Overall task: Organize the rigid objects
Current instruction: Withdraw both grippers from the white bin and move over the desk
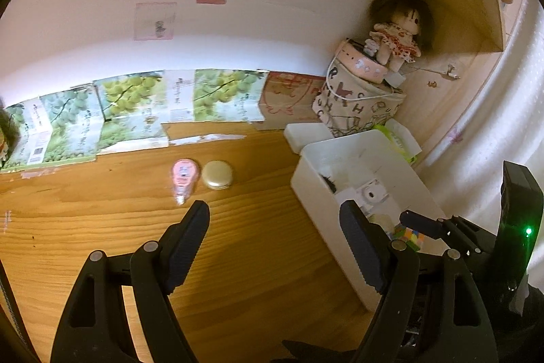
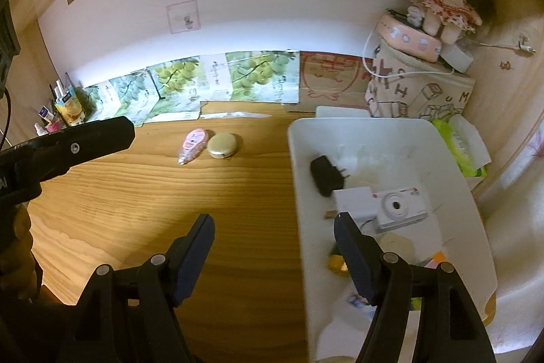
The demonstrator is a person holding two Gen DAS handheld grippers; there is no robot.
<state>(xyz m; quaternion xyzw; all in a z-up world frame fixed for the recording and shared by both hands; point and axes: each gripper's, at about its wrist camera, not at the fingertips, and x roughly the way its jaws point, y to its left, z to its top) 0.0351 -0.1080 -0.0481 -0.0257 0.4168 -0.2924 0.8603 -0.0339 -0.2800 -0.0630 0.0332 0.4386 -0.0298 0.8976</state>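
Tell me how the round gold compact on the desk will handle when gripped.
The round gold compact looks rigid, so it probably won't deform. Its glossy domed lid suggests the pads may slip unless they close on its rim. It lies flat beside the pink correction tape, so it's unlikely to roll.

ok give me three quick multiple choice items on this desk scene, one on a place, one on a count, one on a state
1. Where is the white toy camera?
A. inside the white bin
B. on the bare desk
C. on the doll's lap

2. How many loose items lie on the bare desk?
A. none
B. two
C. five

3. The right gripper is:
A. shut on a plug
B. open, holding nothing
C. shut on the compact

Key: 1 A, it lies among the bin's contents; 2 B, pink tape dispenser and gold compact; 3 B, its fingers stand apart.
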